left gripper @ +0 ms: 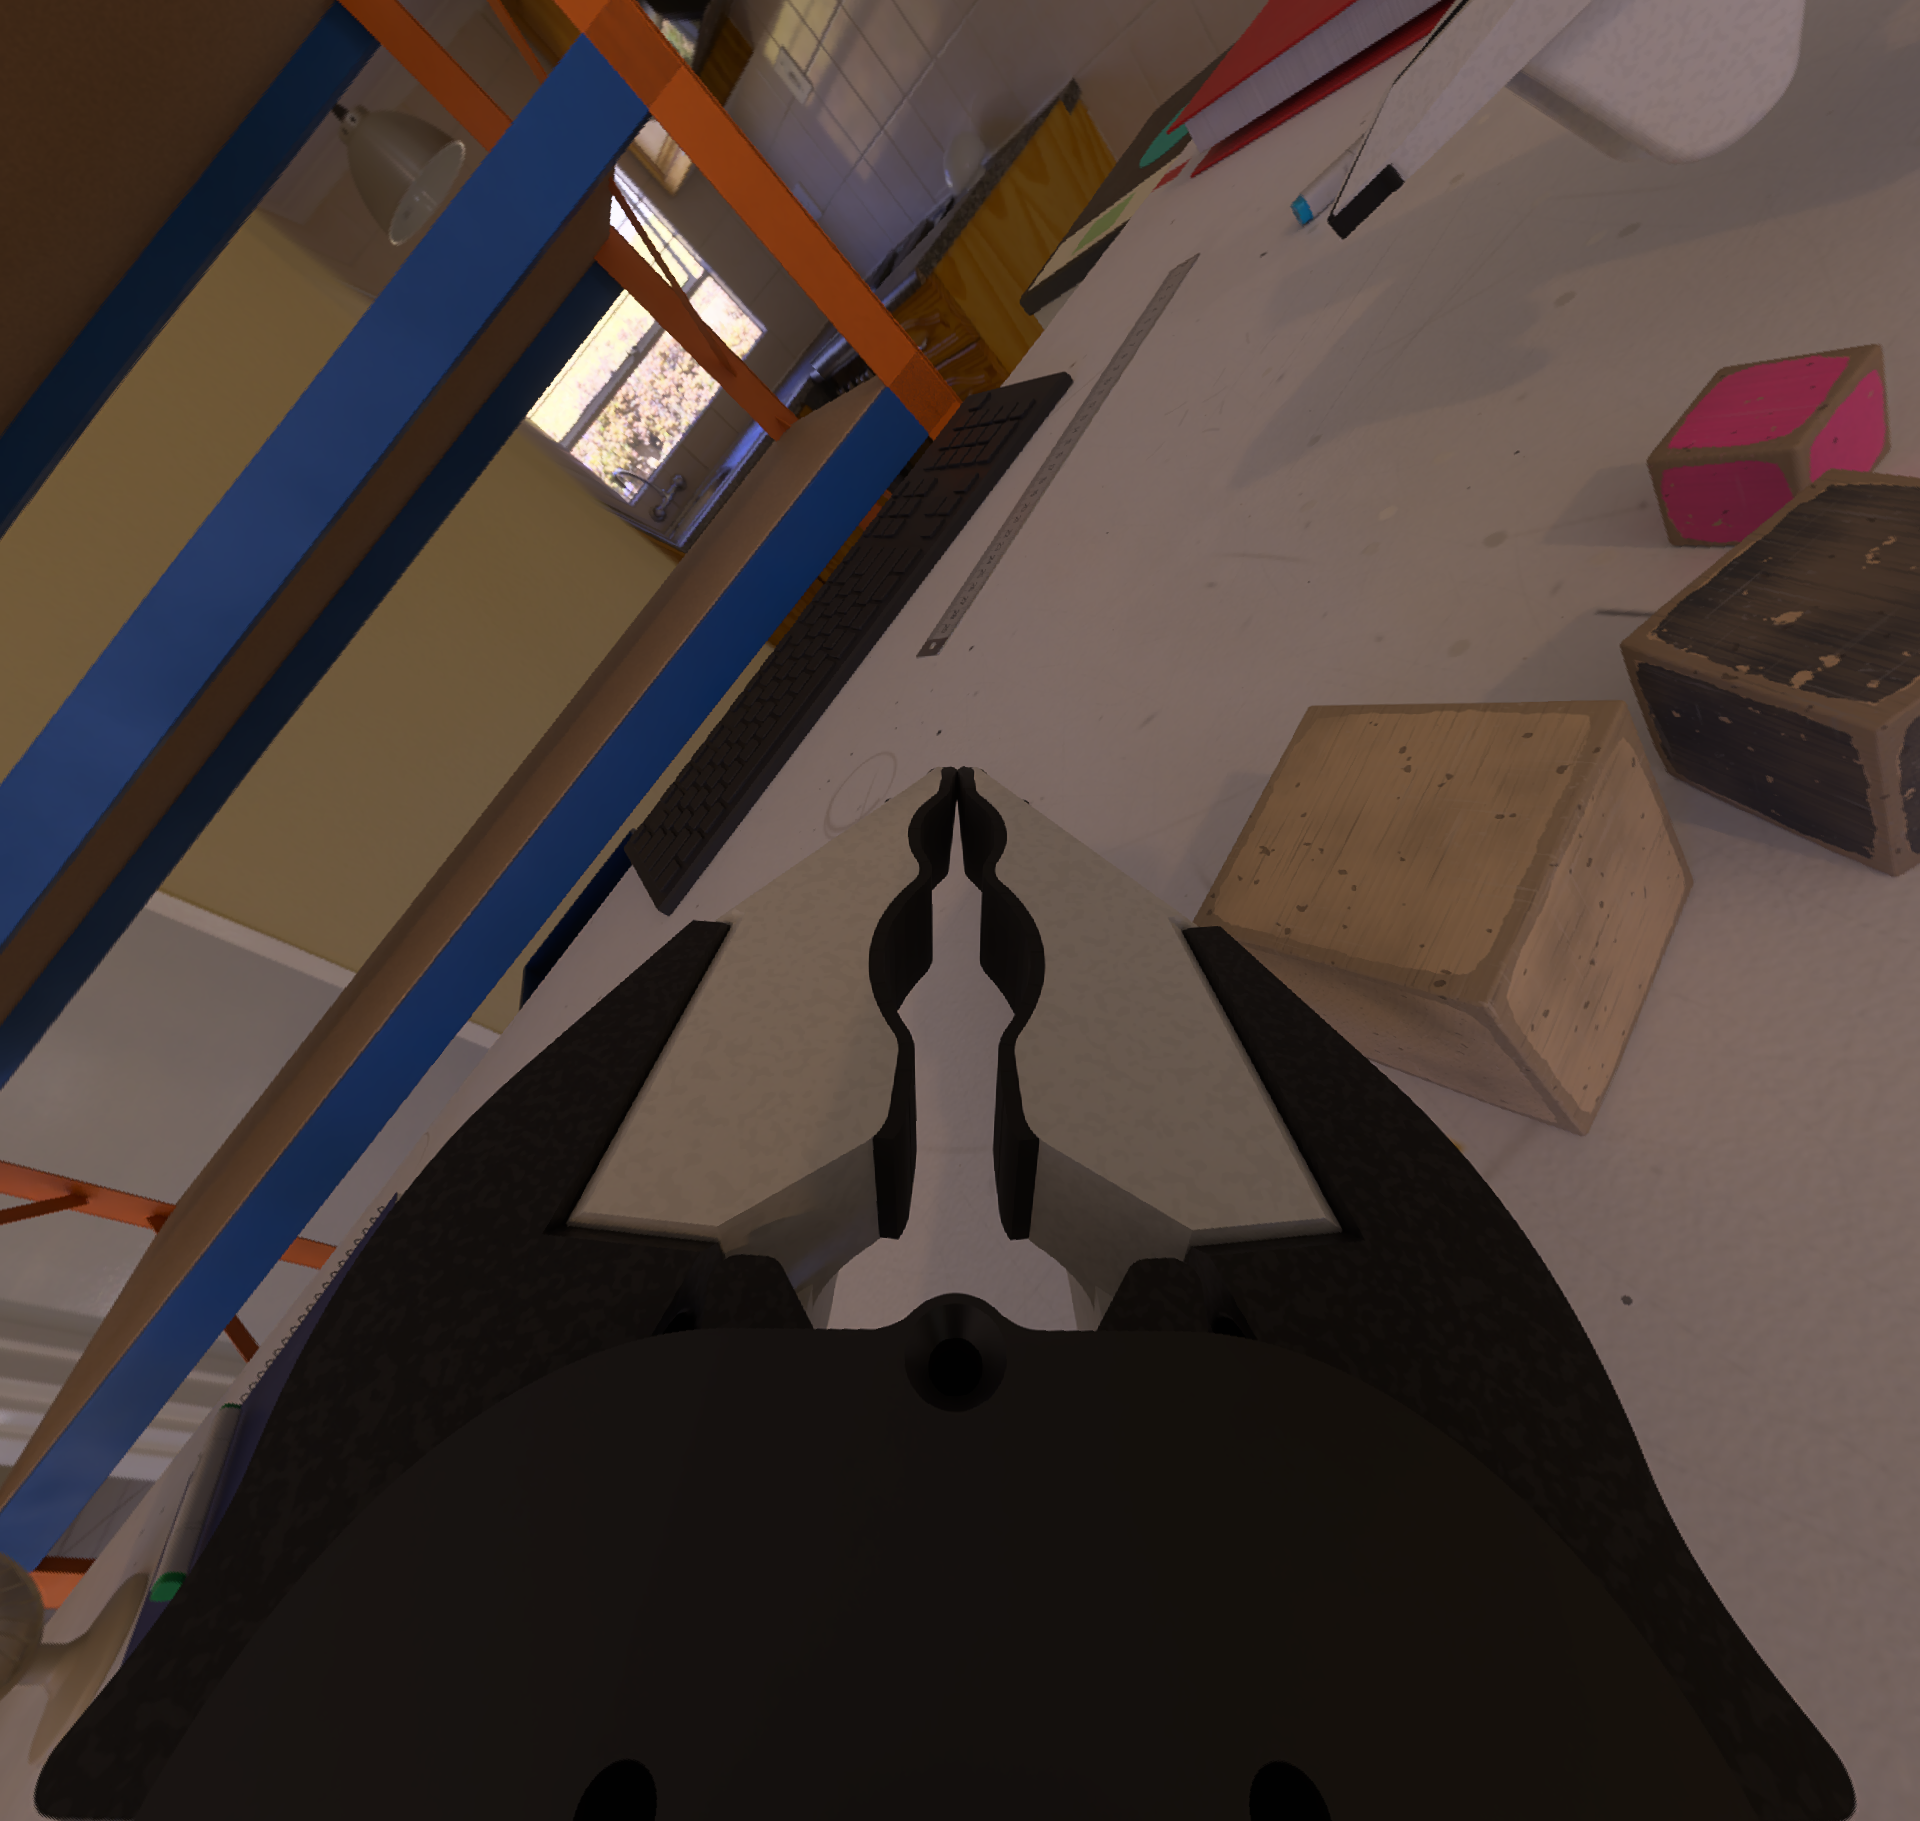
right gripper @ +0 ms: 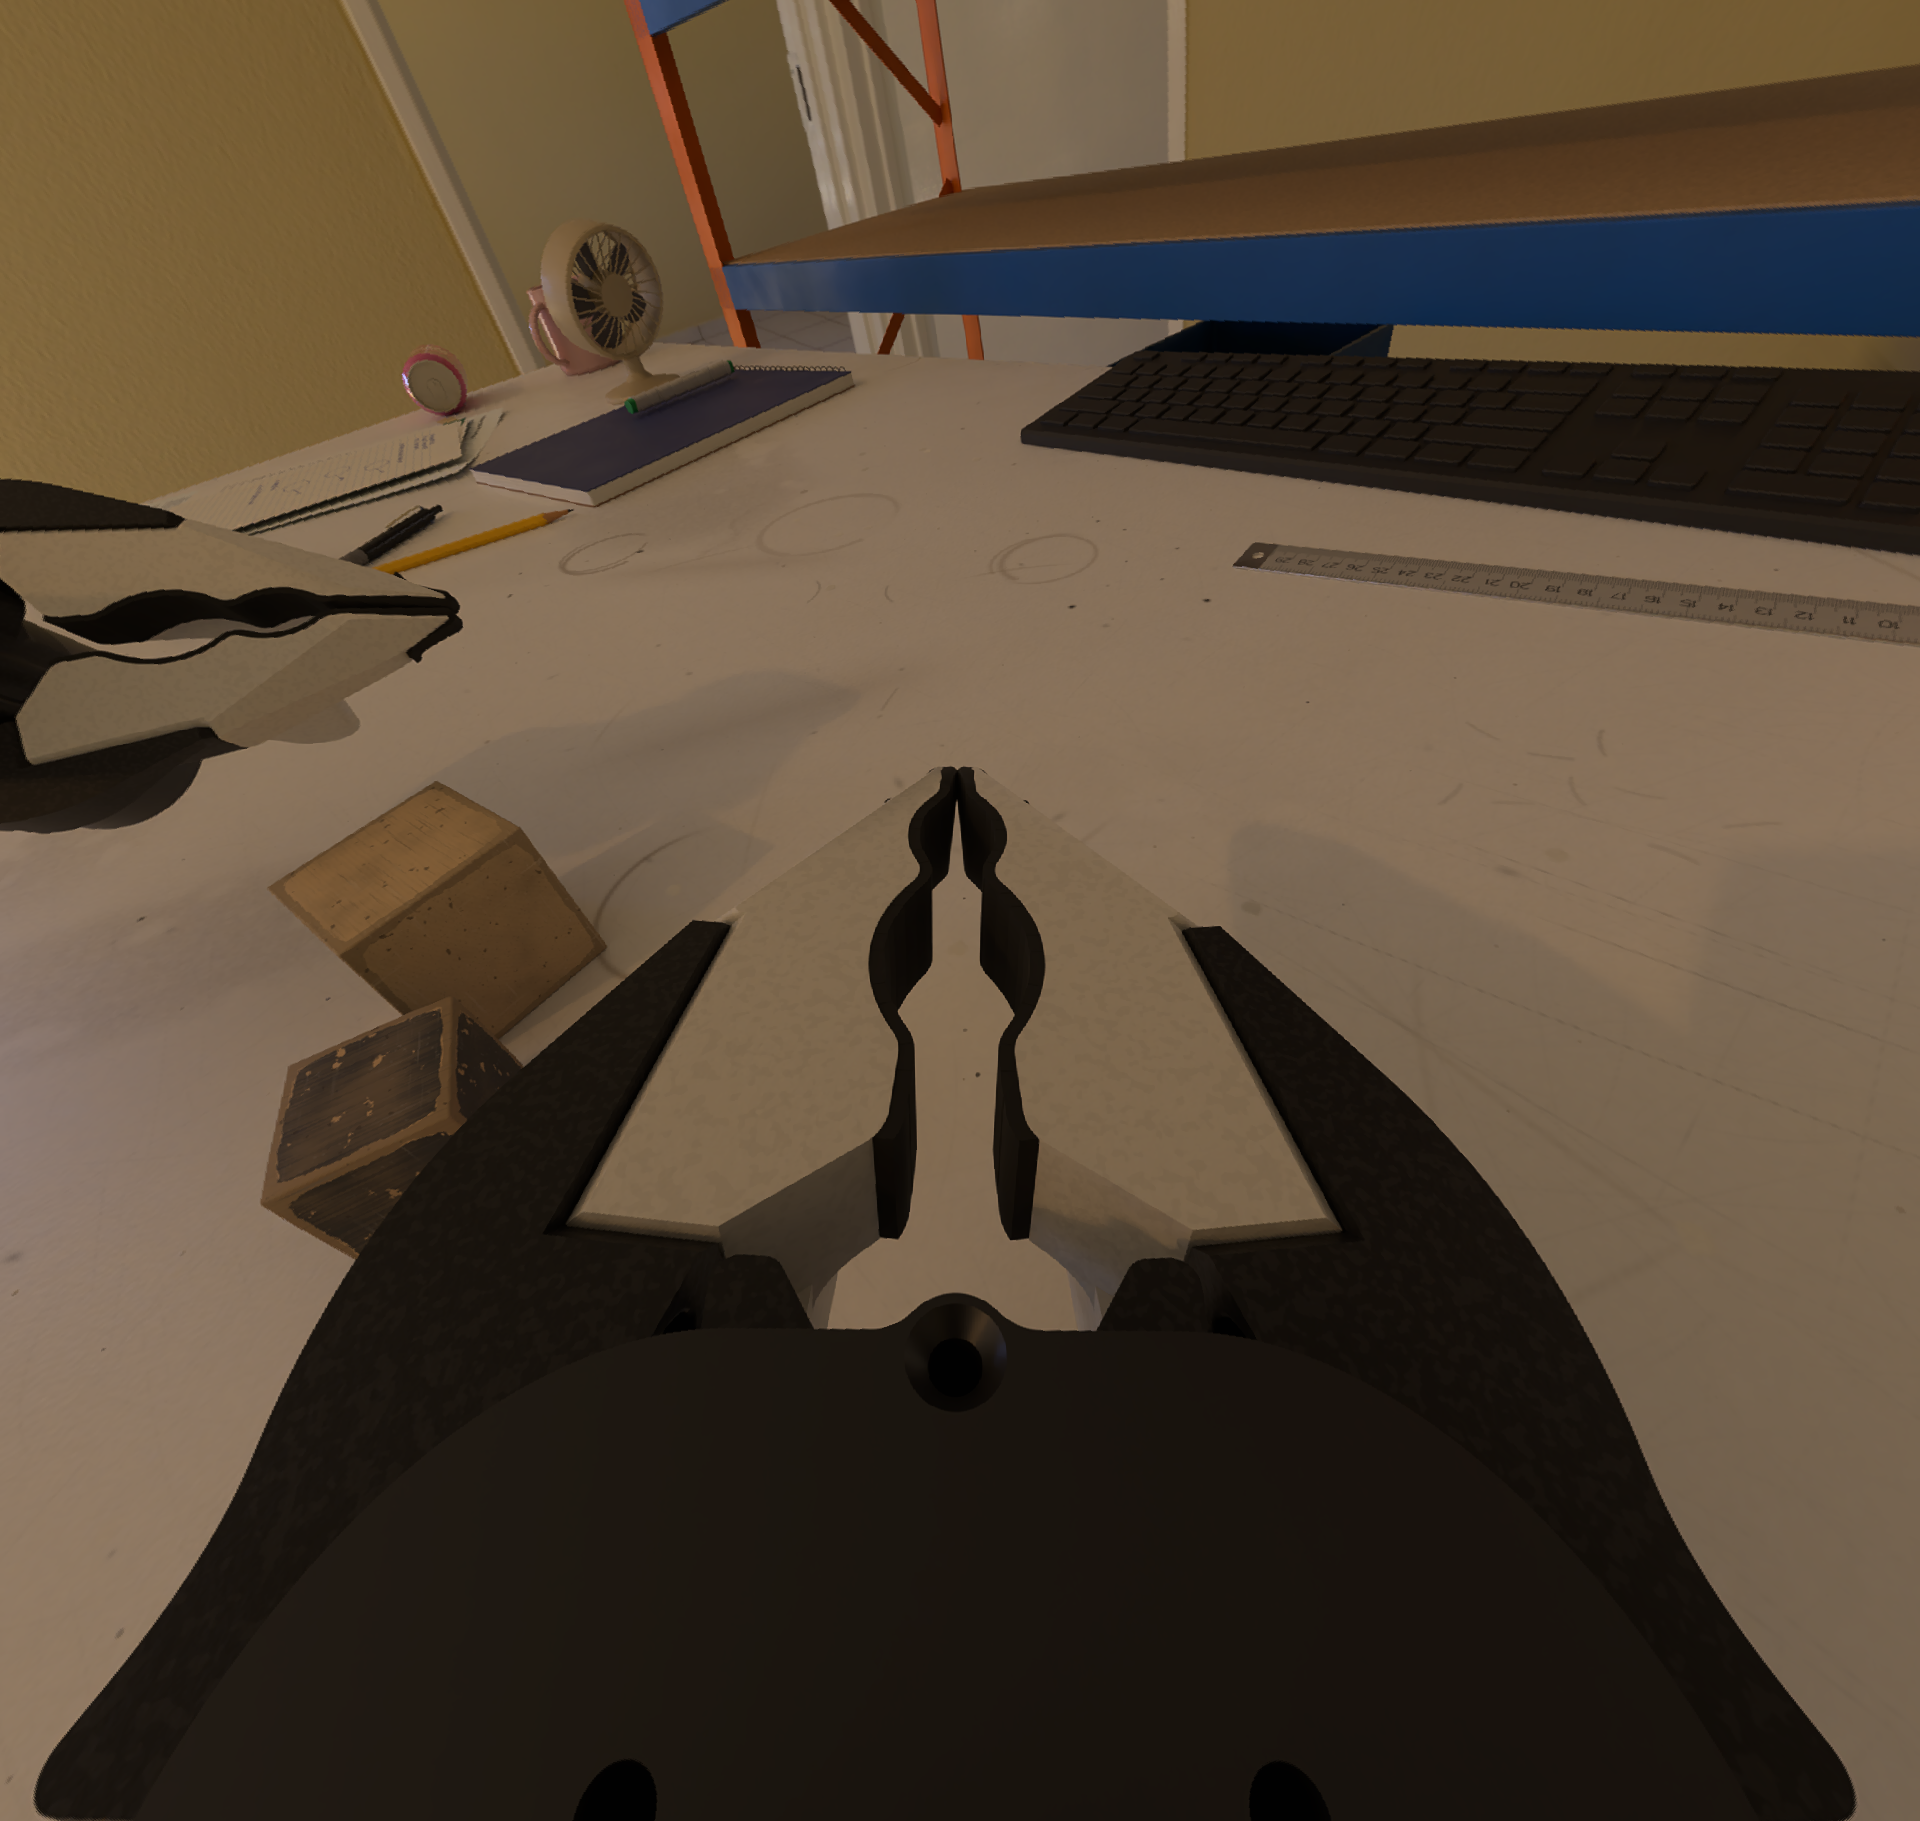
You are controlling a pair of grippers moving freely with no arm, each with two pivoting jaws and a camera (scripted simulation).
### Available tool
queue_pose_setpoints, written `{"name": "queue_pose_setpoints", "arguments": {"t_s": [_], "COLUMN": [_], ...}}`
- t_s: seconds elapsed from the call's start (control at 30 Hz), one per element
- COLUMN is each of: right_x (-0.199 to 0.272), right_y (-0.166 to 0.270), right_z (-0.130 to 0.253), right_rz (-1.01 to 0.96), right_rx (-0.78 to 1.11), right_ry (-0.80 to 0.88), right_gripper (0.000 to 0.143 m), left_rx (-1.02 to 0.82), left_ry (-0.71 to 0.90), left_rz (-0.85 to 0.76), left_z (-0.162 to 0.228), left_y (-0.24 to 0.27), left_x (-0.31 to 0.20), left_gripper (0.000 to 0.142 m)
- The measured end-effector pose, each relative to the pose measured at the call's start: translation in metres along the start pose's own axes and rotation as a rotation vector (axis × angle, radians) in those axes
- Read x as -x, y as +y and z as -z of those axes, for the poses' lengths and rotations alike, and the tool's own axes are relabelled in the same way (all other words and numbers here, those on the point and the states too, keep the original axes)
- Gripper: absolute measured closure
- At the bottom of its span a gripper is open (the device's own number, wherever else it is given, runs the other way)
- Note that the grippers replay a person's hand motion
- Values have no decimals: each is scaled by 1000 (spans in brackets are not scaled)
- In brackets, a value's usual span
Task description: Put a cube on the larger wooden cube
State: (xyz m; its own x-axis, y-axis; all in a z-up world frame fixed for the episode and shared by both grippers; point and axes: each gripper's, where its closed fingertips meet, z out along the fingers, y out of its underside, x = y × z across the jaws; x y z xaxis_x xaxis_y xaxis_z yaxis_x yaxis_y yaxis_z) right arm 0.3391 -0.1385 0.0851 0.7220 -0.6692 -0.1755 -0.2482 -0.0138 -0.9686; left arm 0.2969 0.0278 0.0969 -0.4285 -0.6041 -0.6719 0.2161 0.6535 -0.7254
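A plain light wooden cube (left gripper: 1455,898) lies on the white table, to the right of my left gripper (left gripper: 956,779), which is shut and empty. A black-painted wooden cube (left gripper: 1787,680) sits just beyond it, and a smaller pink-faced cube (left gripper: 1766,446) farther off. In the right wrist view the light cube (right gripper: 436,904) and the black cube (right gripper: 364,1117) lie left of my right gripper (right gripper: 956,779), which is shut and empty. The left gripper (right gripper: 442,613) shows at the left, above the table. The right gripper's white finger shows at the top right of the left wrist view (left gripper: 1662,46).
A black keyboard (right gripper: 1507,431) and a steel ruler (right gripper: 1579,592) lie at the back under a blue and orange shelf rack (right gripper: 1299,265). A notebook (right gripper: 665,436), pen, pencil, fan (right gripper: 613,301) and small clock stand at the far left. A red book (left gripper: 1340,36) lies beyond.
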Motion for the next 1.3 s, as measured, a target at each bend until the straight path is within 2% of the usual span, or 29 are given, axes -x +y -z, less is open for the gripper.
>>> {"name": "queue_pose_setpoints", "arguments": {"t_s": [0.3, 0.37, 0.43, 0.53, 0.77, 0.83, 0.9, 1.0, 1.07, 1.17, 1.3], "right_x": [0, 9, 31, 65, 120, 131, 134, 136, 133, 122, 104], "right_y": [-1, 0, 6, 19, 41, 55, 70, 87, 91, 91, 83], "right_z": [-1, -1, -1, 8, 33, 35, 32, 25, 20, 18, 19], "right_rz": [-4, 18, 62, 128, 256, 274, 295, 337, 400, 566, 642], "right_rx": [-3, 3, 44, 164, 406, 491, 554, 614, 618, 598, 563], "right_ry": [-15, -76, -228, -442, -556, -549, -470, -374, -299, -245, -228], "right_gripper": [143, 143, 143, 128, 93, 81, 72, 65, 68, 98, 98], "left_rx": [-1, -7, -17, -36, -25, -23, -6, 28, 46, 50, 44], "left_ry": [-18, -16, -12, -6, -11, -17, -15, -15, -18, -31, -44], "left_rz": [25, 38, 64, 130, 273, 263, 232, 189, 182, 196, 224], "left_z": [-2, -3, -3, -3, -4, -4, -6, -9, -11, -12, -12], "left_y": [4, 5, 6, 11, 31, 31, 32, 35, 36, 37, 38], "left_x": [3, 4, 4, 7, 16, 16, 12, 8, 8, 10, 15], "left_gripper": [142, 142, 142, 142, 142, 142, 142, 142, 142, 142, 142]}}
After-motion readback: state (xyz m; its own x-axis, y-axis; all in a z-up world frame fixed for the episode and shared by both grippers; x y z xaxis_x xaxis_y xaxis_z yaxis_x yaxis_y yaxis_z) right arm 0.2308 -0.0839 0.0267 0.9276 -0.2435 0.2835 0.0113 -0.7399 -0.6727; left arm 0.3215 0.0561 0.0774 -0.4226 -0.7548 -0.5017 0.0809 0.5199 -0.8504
